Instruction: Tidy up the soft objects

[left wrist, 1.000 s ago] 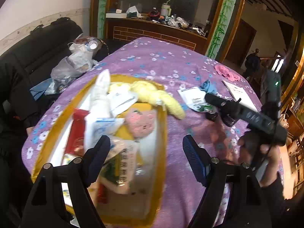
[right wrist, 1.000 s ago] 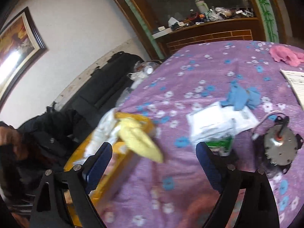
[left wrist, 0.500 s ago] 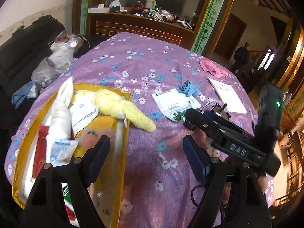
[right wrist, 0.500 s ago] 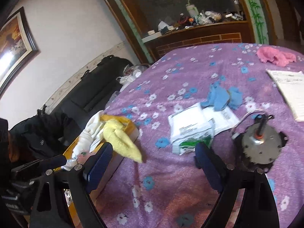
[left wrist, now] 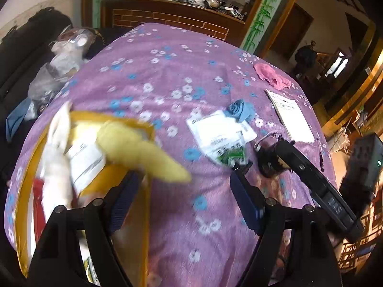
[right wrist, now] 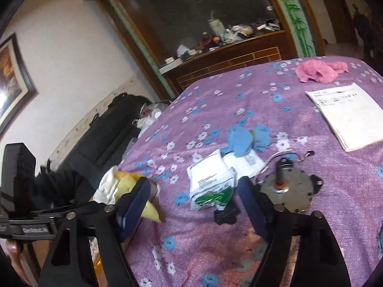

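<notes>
A yellow box (left wrist: 143,191) at the left of the purple flowered table holds a white plush (left wrist: 56,153), packets and a yellow plush (left wrist: 141,153) that hangs over its right rim. A blue cloth (left wrist: 240,111) lies mid-table beside a white packet (left wrist: 220,136); both show in the right wrist view (right wrist: 241,140) (right wrist: 210,181). A pink cloth (right wrist: 316,70) lies at the far right. My left gripper (left wrist: 184,201) is open and empty above the box's right rim. My right gripper (right wrist: 191,205) is open and empty, just short of the white packet.
A small grey motor (right wrist: 287,189) with wires sits right of the packet. A white booklet (right wrist: 347,114) lies at the right edge. A black sofa (right wrist: 105,134) with bags stands left of the table. A cluttered wooden shelf (right wrist: 227,47) is behind.
My left gripper has swung right, away from over the box towards the table's middle. My right gripper has moved forward towards the white packet and the motor.
</notes>
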### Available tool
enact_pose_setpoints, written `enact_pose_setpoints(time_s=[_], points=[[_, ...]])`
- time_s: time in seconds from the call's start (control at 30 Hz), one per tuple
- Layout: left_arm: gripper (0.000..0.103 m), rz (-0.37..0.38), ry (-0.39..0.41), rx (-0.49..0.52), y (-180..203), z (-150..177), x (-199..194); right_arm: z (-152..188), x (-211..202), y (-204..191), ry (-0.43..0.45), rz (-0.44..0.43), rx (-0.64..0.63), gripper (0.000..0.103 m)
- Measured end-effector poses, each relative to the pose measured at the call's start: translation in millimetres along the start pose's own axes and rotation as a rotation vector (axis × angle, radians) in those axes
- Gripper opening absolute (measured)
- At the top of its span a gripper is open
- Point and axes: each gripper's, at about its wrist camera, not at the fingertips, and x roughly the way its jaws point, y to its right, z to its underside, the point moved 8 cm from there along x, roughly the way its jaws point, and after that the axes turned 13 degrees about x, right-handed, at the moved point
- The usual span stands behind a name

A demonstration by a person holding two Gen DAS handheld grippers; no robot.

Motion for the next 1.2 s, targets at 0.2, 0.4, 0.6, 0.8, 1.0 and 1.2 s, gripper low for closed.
enact_pose_setpoints(time_s=[0.2, 0.4, 0.6, 0.8, 1.0, 1.2], points=[[0.078, 0.098, -0.137, -0.065, 17.1, -31.1, 65.1, -16.3, -16.4, 19.4, 0.027, -0.028, 0.084, 0.075], [0.078, -0.017, -0.188, -0.083, 19.7, -58.0, 124.5, -24.8, -26.1, 33.6, 0.045, -0.040, 0.128, 0.074], [0.082, -0.029, -0.245, -0.084, 28.5, -60.4, 156.2, -28.8, -26.5, 45.0, 0.040, -0.040, 0.181, 0.075], [0.065, -0.091, -0.213, -0.044, 31.9, -59.1, 151.8, -28.1, -23.0, 45.4, 0.023, -0.037, 0.189, 0.075], [0.018, -0.003, -0.159, -0.136, 9.5, -57.9, 123.1, -29.7, -26.0, 43.7, 0.044, -0.032, 0.183, 0.075], [0.005, 0.102, -0.066, -0.129, 17.4, -49.4, 74.4, -26.7, -27.2, 38.7, 0.054, -0.028, 0.149, 0.075]])
